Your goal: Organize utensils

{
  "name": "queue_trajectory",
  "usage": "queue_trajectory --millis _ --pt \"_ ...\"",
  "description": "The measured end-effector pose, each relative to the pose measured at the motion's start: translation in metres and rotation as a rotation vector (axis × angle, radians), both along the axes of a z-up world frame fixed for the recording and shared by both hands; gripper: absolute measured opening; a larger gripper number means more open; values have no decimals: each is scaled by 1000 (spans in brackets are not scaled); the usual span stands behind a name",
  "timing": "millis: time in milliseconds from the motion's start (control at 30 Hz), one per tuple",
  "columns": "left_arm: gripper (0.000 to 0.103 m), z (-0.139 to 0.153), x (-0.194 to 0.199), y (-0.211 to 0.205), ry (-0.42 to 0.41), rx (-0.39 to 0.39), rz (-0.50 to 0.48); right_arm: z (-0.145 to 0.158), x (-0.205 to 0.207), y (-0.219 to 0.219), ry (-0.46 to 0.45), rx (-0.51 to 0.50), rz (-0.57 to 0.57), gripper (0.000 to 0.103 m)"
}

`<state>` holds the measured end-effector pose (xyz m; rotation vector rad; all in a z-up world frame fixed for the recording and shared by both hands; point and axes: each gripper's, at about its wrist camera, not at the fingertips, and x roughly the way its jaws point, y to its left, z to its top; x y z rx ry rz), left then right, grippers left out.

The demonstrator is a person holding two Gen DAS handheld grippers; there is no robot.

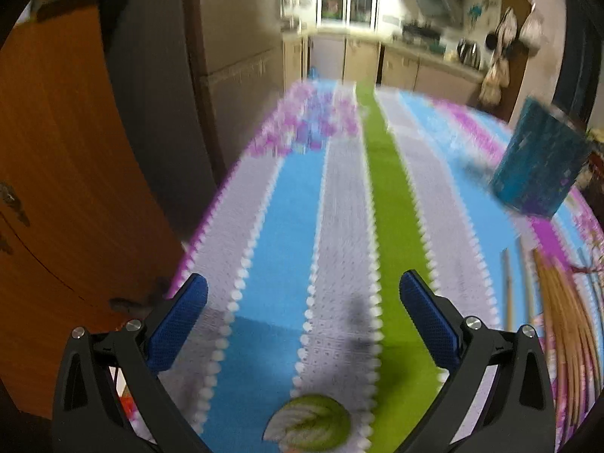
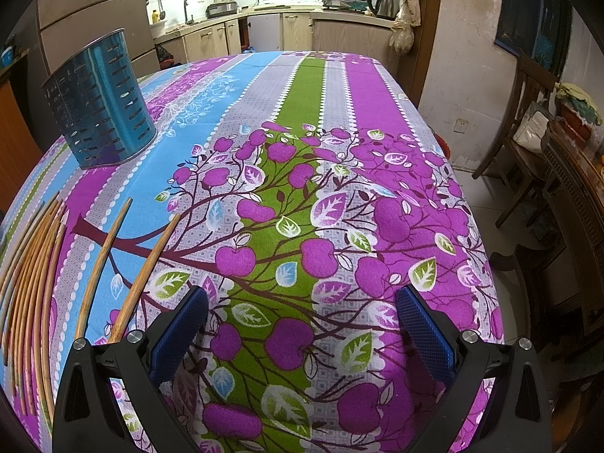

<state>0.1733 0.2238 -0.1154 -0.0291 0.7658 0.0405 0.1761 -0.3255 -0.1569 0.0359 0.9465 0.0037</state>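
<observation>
Chopsticks (image 2: 34, 275) near the perforated holder (image 2: 100, 105) look light, stiff and slippery; pinching one at mid-length seems safest. Left gripper (image 1: 302, 317) and right gripper (image 2: 302, 317) both gape wide, empty.

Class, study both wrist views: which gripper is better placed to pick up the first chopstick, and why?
Probably the right gripper. It is open and empty, and two loose chopsticks lie right beside its left finger. The left gripper, also open, sees the bundle of chopsticks only at its far right edge, through motion blur.
</observation>
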Motion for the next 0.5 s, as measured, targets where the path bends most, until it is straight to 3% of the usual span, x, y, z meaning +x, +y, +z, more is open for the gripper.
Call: queue_trajectory --millis 133,233,367,500 --pt "98 45 -38 -10 -165 15 -6 36 -30 9 -157 30 3 100" --pt "98 83 -74 -23 -321 25 -12 99 -85 42 -424 -18 8 100" --pt "98 127 -124 -51 -491 18 -59 147 -157 98 -700 -38 50 100" --pt "98 143 -165 -80 -622 43 -89 155 -201 146 -806 -59 88 100"
